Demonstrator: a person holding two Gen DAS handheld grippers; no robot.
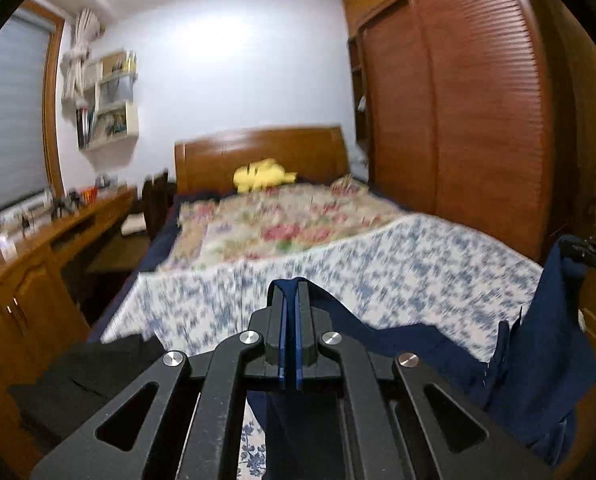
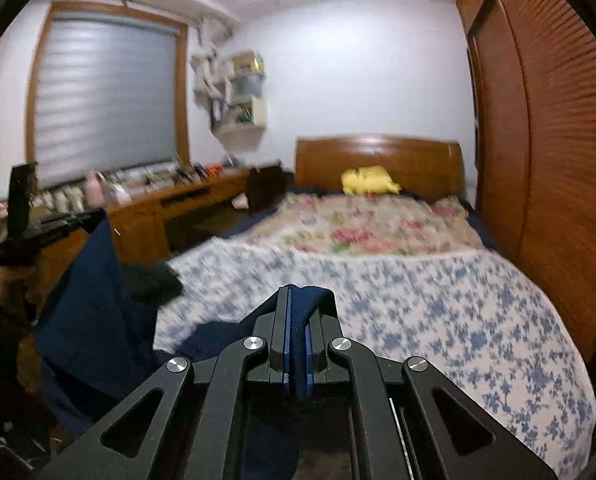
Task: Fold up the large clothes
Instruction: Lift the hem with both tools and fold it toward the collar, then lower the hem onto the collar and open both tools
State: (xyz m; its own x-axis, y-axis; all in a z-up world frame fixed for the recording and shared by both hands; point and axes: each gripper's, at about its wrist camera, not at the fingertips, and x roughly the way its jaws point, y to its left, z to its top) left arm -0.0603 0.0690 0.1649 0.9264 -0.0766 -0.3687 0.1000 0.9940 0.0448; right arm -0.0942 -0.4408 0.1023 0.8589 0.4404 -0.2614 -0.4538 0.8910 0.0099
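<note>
While both views blur, left gripper [image 1: 291, 300] and right gripper [image 2: 297, 308] clenched on navy garment [image 1: 537, 344], its shape unreadable

Both my views are dim and warm, lit from overhead. A glare patch blooms on the white wall [image 1: 226, 44] at twelve o'clock in my left view. Motion blur smears the bed cover [image 1: 377, 264] and shelves [image 1: 110, 96], while my left tongs [image 1: 291, 320] and right tongs [image 2: 298, 328] stay sharp. Fisheye bends the wardrobe [image 2: 557, 140] at three o'clock; corners go black.
</note>
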